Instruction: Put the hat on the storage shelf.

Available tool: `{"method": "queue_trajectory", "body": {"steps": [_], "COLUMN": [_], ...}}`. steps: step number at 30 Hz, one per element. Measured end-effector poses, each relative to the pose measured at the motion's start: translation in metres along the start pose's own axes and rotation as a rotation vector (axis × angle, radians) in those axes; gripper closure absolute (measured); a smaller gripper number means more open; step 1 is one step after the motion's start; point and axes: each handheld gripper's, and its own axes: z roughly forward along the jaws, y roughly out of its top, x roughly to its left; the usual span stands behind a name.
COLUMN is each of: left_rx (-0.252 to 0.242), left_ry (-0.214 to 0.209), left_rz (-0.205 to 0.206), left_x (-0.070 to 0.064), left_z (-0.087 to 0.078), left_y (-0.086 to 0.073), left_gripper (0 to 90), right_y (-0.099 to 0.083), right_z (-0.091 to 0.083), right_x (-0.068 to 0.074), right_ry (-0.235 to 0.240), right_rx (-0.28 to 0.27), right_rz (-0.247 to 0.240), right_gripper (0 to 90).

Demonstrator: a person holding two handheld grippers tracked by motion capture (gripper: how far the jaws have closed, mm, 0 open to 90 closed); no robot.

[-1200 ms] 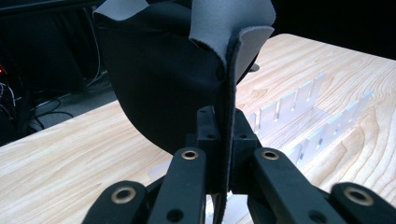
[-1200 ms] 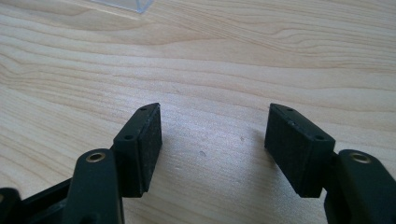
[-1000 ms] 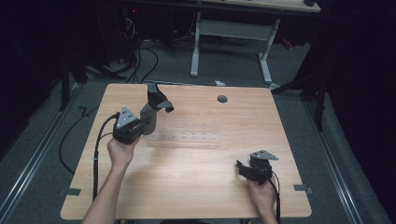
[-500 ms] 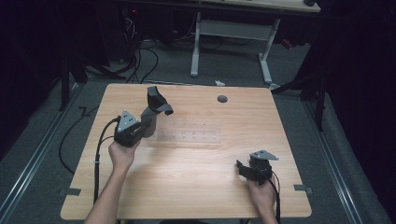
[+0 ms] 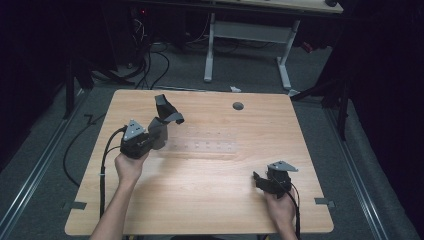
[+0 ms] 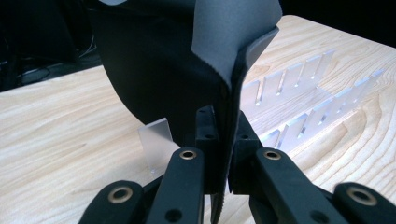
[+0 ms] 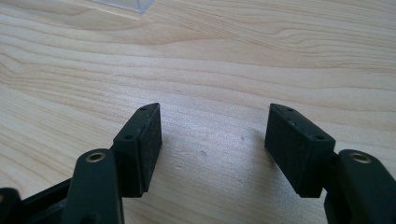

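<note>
My left gripper (image 5: pixel 159 129) is shut on a dark grey, floppy foam sheet (image 5: pixel 167 111) and holds it up over the back left of the wooden table (image 5: pixel 225 205). In the left gripper view the sheet (image 6: pixel 163 60) stands folded between the jaws of that gripper (image 6: pixel 223 130) and hides much of what lies behind. A clear slotted rack (image 5: pixel 200 147) lies flat at the table's middle, just right of the sheet; its slots (image 6: pixel 299 93) show beyond the jaws. My right gripper (image 5: pixel 257 180) rests open near the front right corner, its jaws (image 7: pixel 212 144) over bare wood.
A round hole (image 5: pixel 238 106) sits in the tabletop near the back edge. A corner of the clear rack (image 7: pixel 126 3) is far ahead of the right gripper. Behind the table stand a white-legged desk (image 5: pixel 210 45) and floor cables (image 5: pixel 150 60).
My left gripper has come slightly toward the person with the foam sheet still in it. The right gripper has stayed put.
</note>
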Motion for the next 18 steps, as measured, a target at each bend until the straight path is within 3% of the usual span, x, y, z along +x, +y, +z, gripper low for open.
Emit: {"method": "queue_trajectory", "body": {"steps": [9,11,13,18], "left_rx": [0.047,0.047,0.052,0.059], "left_ry": [0.032,0.048,0.067,0.094], "left_rz": [-0.024,-0.032,-0.068,-0.082], "left_x": [0.004,0.006,0.009,0.011], "left_z": [-0.004,-0.005,-0.009,-0.019], "left_y": [0.000,-0.001,-0.003,-0.009], "left_gripper": [77.7,67.7,55.8,37.4], "right_y": [0.000,0.000,0.000,0.000], "right_z": [0.000,0.000,0.000,0.000], "right_x": [0.000,0.000,0.000,0.000], "right_ry": [0.000,0.001,0.000,0.000], "right_rx": [0.000,-0.001,0.000,0.001], "right_rz": [0.002,0.002,0.003,0.002], "right_gripper": [36.6,36.7,36.7,36.6]}}
